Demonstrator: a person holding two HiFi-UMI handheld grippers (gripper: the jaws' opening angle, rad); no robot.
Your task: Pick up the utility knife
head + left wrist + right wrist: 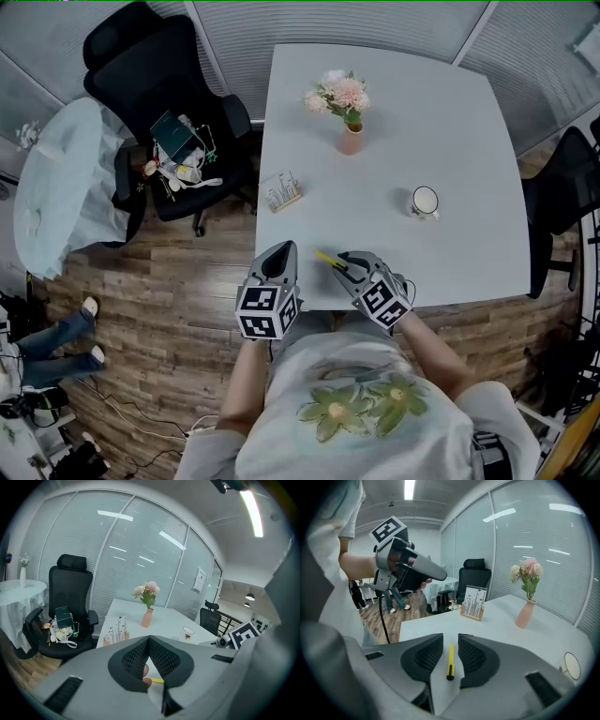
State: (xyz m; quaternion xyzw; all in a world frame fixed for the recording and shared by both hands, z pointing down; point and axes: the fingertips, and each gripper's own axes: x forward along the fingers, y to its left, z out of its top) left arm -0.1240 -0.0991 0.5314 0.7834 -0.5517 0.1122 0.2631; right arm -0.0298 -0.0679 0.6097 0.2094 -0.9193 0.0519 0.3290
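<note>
A yellow utility knife (330, 260) with a black end lies flat on the white table (469, 112), near its front edge. In the right gripper view the knife (450, 660) lies lengthwise between the jaws. My right gripper (450, 649) is open around it, with a small gap on each side. The right gripper (345, 264) reaches over the table edge from the right. My left gripper (284, 248) hangs just left of the knife, at the table's front corner. Its jaws meet at the tips, so the left gripper (149, 639) is shut on nothing. A sliver of the knife (157, 681) shows below them.
A pink vase of flowers (349, 139) stands at the back of the table. A white cup (424, 202) stands to the right and a small card holder (283, 192) at the left edge. A black office chair (169, 112) loaded with items stands to the left, beside a white-clothed round table (61, 183).
</note>
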